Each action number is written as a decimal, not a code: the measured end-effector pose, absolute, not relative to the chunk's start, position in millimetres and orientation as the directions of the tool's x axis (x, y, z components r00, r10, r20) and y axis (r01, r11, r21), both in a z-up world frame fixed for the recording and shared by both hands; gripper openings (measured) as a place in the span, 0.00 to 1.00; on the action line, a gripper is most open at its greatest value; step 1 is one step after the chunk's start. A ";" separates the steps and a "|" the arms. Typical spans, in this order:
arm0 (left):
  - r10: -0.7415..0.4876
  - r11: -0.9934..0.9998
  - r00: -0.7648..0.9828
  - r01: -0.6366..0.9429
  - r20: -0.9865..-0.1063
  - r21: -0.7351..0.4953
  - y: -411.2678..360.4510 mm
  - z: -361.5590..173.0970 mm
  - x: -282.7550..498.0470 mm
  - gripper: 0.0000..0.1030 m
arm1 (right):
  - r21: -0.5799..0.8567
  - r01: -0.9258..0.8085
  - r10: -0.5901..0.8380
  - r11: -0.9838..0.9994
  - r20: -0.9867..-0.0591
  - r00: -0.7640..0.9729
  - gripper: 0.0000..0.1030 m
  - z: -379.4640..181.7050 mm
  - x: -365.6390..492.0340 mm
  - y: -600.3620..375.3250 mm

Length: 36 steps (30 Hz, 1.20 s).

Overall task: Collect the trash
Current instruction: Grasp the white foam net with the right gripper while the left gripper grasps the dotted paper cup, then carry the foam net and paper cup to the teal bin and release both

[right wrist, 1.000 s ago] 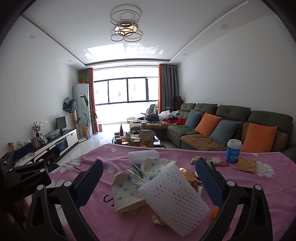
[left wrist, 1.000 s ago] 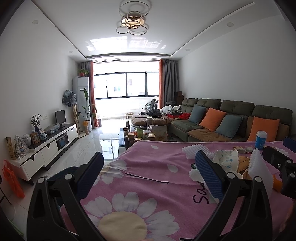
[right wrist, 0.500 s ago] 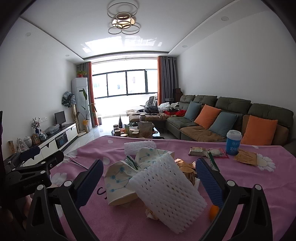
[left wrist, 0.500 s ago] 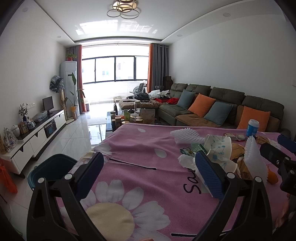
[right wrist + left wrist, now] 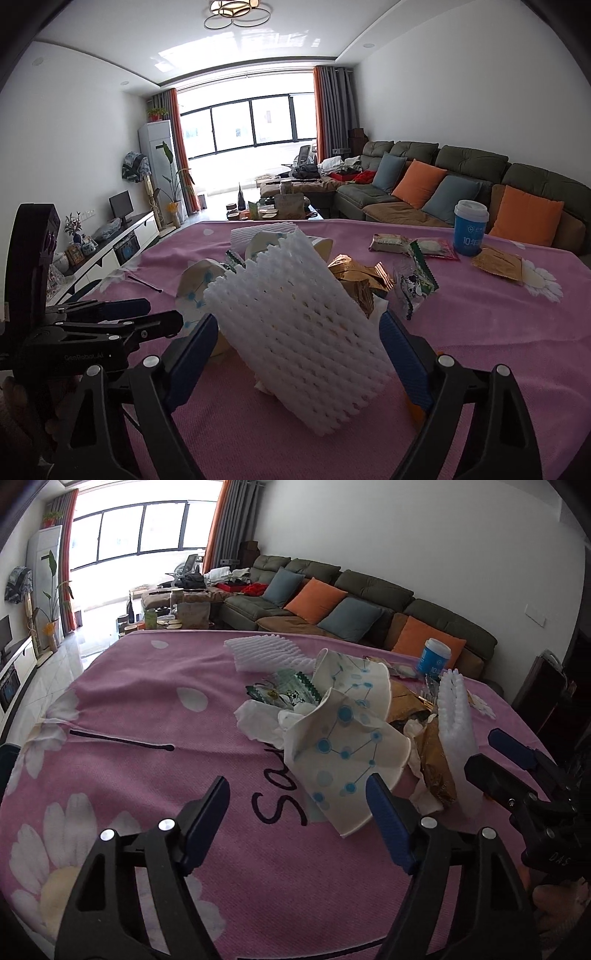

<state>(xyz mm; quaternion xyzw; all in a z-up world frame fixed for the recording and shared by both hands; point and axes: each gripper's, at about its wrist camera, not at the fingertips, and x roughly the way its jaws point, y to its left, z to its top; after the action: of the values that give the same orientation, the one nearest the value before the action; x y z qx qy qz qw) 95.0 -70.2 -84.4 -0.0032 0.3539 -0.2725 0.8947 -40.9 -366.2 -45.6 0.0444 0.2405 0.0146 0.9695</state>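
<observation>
A heap of trash lies on the pink flowered tablecloth (image 5: 147, 701): crumpled paper with blue dots (image 5: 343, 746), white tissue (image 5: 258, 720), a green wrapper (image 5: 291, 692), gold wrappers (image 5: 354, 277) and a white foam net (image 5: 295, 332). My left gripper (image 5: 295, 812) points down at the dotted paper. Its jaws are closing with the paper's lower corner between them, and the pads are clear of it. My right gripper (image 5: 297, 354) straddles the foam net, jaws closing and pads close beside its edges. Each gripper shows in the other's view: the right gripper (image 5: 517, 775), the left gripper (image 5: 140, 314).
A second foam net (image 5: 266, 651) lies behind the heap. A blue paper cup (image 5: 471, 232) and snack packets (image 5: 391, 243) sit at the far right of the table. A dark teal bin (image 5: 86, 288) stands on the floor left of the table. A sofa (image 5: 369, 602) runs behind.
My left gripper has tipped downward and swung right to the dotted paper. The right gripper has dropped closer around the foam net. Both pairs of jaws stand narrower.
</observation>
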 end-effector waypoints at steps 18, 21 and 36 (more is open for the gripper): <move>-0.637 0.753 0.469 0.548 -0.612 -0.364 -80.7 -87.1 105.5 0.23 | 0.155 -0.102 0.167 0.983 -0.506 0.846 0.17 -42.5 -37.9 -367.9; -0.641 0.752 0.482 0.551 -0.597 -0.362 -71.6 -78.8 95.7 0.19 | 0.154 -0.117 0.178 0.981 -0.484 0.857 0.16 -29.9 -42.1 -367.3; -0.604 0.796 0.617 0.447 -0.504 -0.407 55.5 -32.3 57.4 0.17 | 0.207 -0.354 0.410 0.912 -0.411 0.814 0.16 9.1 -18.2 -305.4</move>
<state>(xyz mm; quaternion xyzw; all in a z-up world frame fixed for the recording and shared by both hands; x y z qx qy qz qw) 57.4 55.5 -32.3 -0.1215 0.3233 -0.2950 0.8909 -18.2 -305.4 9.1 0.0605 0.2289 0.2010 0.9505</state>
